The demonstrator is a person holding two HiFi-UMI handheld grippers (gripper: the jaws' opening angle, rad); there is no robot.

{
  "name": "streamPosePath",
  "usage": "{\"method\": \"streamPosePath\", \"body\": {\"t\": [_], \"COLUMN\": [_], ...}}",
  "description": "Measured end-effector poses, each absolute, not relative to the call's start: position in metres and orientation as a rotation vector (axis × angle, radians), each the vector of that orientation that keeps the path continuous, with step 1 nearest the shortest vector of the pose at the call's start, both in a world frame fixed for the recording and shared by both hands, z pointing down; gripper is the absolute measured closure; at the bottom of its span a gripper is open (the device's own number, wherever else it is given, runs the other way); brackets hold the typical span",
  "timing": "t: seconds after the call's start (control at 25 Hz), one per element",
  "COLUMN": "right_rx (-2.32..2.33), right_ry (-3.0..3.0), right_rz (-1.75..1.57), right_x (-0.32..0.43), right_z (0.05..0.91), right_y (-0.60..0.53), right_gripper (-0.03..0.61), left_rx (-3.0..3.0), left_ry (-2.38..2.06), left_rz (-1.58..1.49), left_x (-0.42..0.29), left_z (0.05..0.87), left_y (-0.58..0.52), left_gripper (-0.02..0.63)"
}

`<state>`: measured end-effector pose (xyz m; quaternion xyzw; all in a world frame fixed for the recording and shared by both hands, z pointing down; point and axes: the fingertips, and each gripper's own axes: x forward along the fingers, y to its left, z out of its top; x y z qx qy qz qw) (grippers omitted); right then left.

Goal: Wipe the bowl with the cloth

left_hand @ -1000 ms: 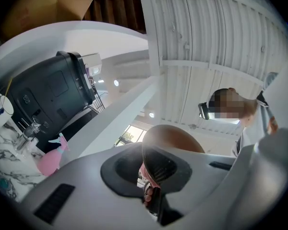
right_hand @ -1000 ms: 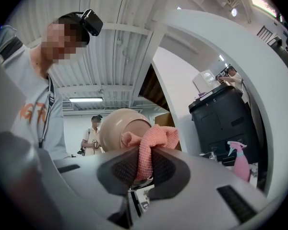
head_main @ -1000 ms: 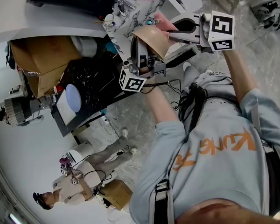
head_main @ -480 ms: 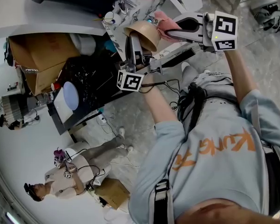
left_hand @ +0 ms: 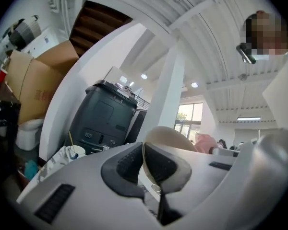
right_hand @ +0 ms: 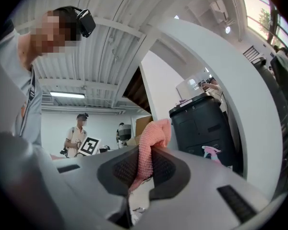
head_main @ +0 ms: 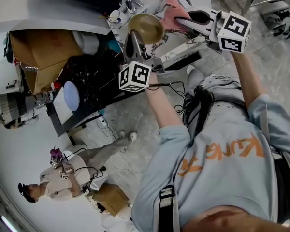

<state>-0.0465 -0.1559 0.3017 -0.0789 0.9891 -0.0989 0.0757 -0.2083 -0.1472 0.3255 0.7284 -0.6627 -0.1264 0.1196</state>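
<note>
A tan bowl (head_main: 146, 28) is held up in the air by its rim, with my left gripper (head_main: 134, 43) shut on it. In the left gripper view the bowl's rim (left_hand: 165, 150) sits pinched between the dark pads. My right gripper (head_main: 186, 22) is shut on a pink cloth (head_main: 173, 14) just right of the bowl; whether cloth and bowl touch I cannot tell. The pink cloth (right_hand: 151, 145) is squeezed between the pads in the right gripper view and bunches above them.
A patterned table edge (head_main: 117, 30) with a small cup (head_main: 115, 17) lies beyond the bowl. Cardboard boxes (head_main: 41, 57) and a dark rack (head_main: 87, 88) stand at left. A second person (head_main: 63, 180) with grippers stands lower left. A black bin (right_hand: 204, 123) stands behind.
Both grippers have risen and shifted slightly. The bowl has turned so its brown inside now faces the head camera, and the pink cloth has moved up beside its right edge.
</note>
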Motion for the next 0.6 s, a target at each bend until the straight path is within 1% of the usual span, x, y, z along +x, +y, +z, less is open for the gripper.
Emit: {"method": "streamPosePath", "body": {"t": [0.32, 0.6], "right_rx": [-0.530, -0.743], "right_ry": [2.998, 2.971], "right_rz": [-0.252, -0.312], "right_x": [-0.040, -0.030], "right_z": [0.312, 0.321], "right_y": [-0.185, -0.209], "right_gripper": [0.529, 0.529], "left_rx": [2.035, 1.998], "left_ry": [-2.113, -2.249], "left_rz": [-0.221, -0.073], "left_x": [-0.213, -0.219], "left_z": [0.327, 0.319], "left_y": [-0.154, -0.152], "left_gripper": [0.580, 0.580]}}
